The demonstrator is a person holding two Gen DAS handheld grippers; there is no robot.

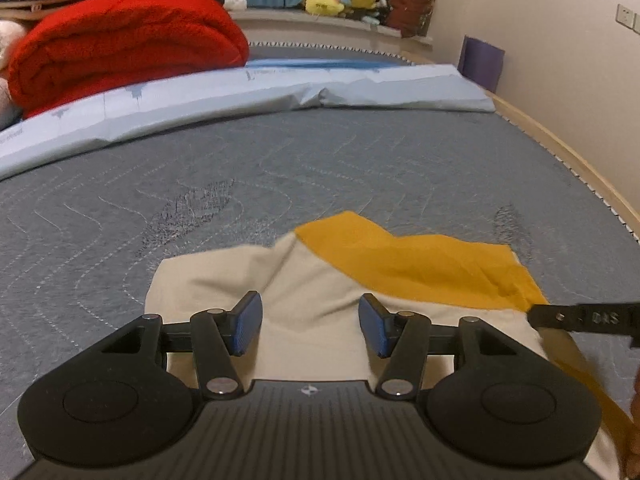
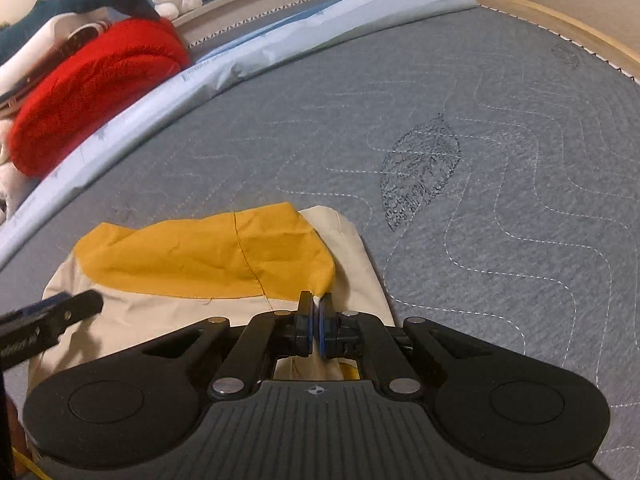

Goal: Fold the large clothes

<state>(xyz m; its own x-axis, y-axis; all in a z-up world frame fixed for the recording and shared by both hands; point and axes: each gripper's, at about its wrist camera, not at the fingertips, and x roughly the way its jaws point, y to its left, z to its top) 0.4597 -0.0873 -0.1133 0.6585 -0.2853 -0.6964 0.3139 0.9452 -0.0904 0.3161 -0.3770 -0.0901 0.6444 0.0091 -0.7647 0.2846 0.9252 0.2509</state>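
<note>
Though the cream-and-mustard garment point(image 1: 320, 292) already lies partly doubled on the grey mattress point(image 1: 240, 168), the left gripper point(image 1: 310, 322) hovers open above it, with bare bed toward twelve o'clock. In the right view, the right gripper point(image 2: 316, 326) pinches the garment's edge, with free mattress toward two o'clock; more folds likely remain.

Grey quilted mattress point(image 2: 500, 184) is lying open far and right of the garment point(image 2: 224, 256); the red blanket point(image 1: 120, 44) and light blue sheet point(image 1: 240, 92) are blocking the far left
</note>
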